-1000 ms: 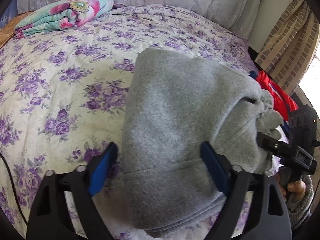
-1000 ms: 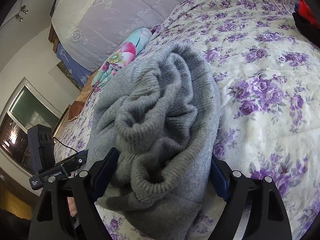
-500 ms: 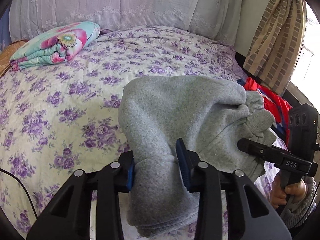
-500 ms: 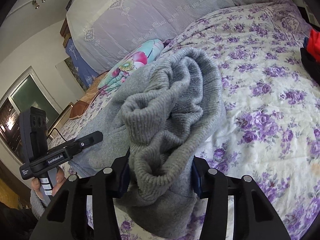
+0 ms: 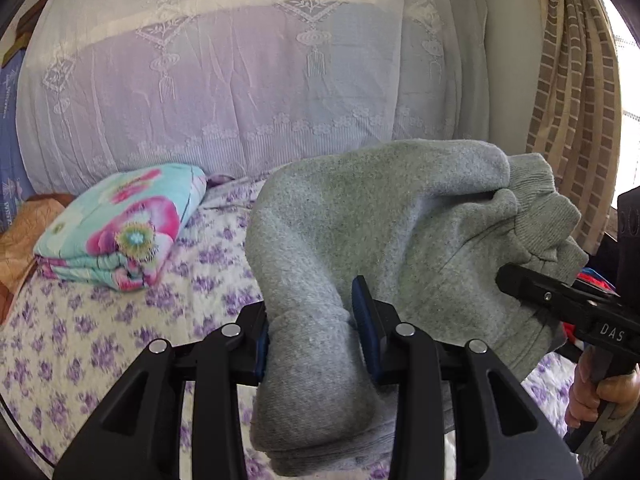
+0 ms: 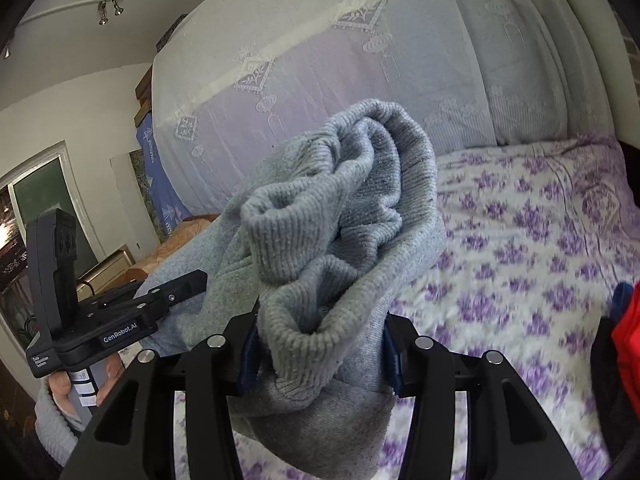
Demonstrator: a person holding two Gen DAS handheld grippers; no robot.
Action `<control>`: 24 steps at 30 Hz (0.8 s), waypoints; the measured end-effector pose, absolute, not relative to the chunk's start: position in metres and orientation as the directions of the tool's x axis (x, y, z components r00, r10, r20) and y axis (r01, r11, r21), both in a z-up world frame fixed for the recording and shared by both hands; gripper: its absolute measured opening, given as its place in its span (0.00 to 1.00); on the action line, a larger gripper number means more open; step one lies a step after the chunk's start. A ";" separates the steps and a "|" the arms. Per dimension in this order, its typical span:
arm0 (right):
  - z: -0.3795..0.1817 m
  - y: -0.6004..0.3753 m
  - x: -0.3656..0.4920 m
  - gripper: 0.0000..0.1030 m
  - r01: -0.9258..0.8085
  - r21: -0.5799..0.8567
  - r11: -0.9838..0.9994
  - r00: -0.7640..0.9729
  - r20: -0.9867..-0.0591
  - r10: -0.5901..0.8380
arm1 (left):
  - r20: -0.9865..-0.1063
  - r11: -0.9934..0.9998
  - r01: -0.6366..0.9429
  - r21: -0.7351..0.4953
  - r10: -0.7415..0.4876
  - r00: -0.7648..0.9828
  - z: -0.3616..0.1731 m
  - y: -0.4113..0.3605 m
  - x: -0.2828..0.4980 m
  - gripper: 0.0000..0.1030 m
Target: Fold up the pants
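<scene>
The grey sweatpants [image 5: 372,220], folded into a thick bundle, hang in the air above the bed. My left gripper [image 5: 312,324] is shut on one end of the bundle, its blue pads pressed into the smooth fleece. My right gripper [image 6: 320,344] is shut on the other end, where the ribbed cuffs [image 6: 304,232] bunch up. Each gripper shows in the other's view: the right gripper [image 5: 560,300] at the far right, the left gripper [image 6: 160,300] at the left, each held by a person's hand.
Below lies the bed with its purple-flowered cover [image 6: 540,240]. A folded teal and pink blanket [image 5: 120,228] sits near the lace-draped headboard [image 5: 260,80]. Red clothing [image 6: 626,340] lies at the bed's right edge, and a brown checked curtain [image 5: 572,100] hangs beyond.
Both grippers closed onto the ends of the grey bundle and lifted it up off the bed. The views now tilt up toward the headboard.
</scene>
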State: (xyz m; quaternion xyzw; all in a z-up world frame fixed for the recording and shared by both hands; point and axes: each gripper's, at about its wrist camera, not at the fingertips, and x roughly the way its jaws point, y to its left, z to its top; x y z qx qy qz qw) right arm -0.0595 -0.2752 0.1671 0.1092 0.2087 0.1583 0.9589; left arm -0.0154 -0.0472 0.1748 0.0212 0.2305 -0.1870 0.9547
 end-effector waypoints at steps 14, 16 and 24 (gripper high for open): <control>0.106 -0.291 0.157 0.47 -0.165 0.355 0.920 0.868 -0.390 0.306 | -0.517 0.973 0.229 -0.040 -0.217 0.828 0.119 -0.070 0.181 0.33; 0.079 -0.292 0.185 0.47 -0.136 0.361 0.923 0.857 -0.424 0.292 | -0.552 0.974 0.222 -0.049 -0.211 0.807 0.093 -0.074 0.208 0.33; -0.025 -0.312 0.250 0.63 -0.035 0.446 0.894 0.750 -0.579 0.318 | -0.599 0.979 0.200 0.034 -0.140 0.788 -0.004 -0.090 0.251 0.42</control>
